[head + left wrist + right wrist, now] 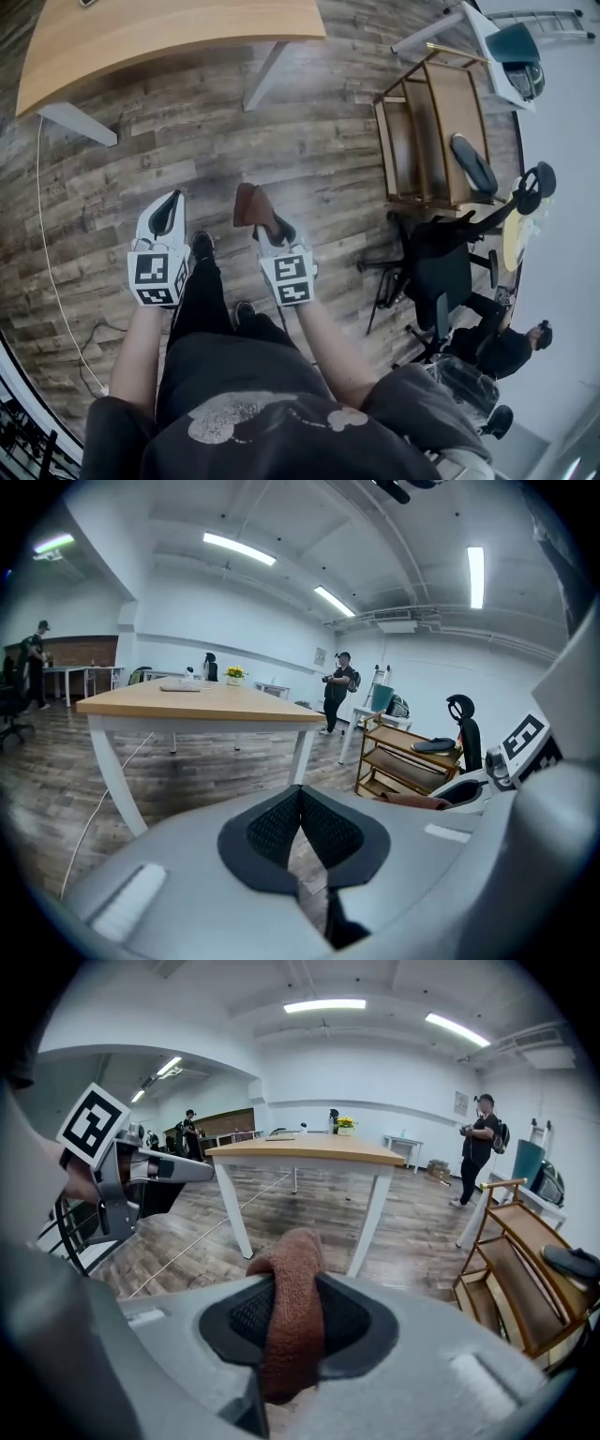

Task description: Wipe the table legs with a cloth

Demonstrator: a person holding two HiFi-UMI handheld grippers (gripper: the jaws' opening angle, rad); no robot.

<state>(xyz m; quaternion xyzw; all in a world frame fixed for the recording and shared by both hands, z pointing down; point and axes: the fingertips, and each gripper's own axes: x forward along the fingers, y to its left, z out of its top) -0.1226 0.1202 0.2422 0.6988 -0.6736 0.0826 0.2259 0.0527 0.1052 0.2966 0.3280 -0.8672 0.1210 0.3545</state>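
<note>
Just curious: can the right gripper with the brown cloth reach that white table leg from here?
Probably not yet. The right gripper, shut on the cloth, is apart from the table leg; only open floor lies between, so stepping forward should do.

That cloth (292,1316) is fuzzy, nubby brown terry. The tabletop (169,28) looks like smooth matt light wood, the legs (373,1222) smooth white paint, the floor (309,141) grainy wood-look planks with slight sheen.
</note>
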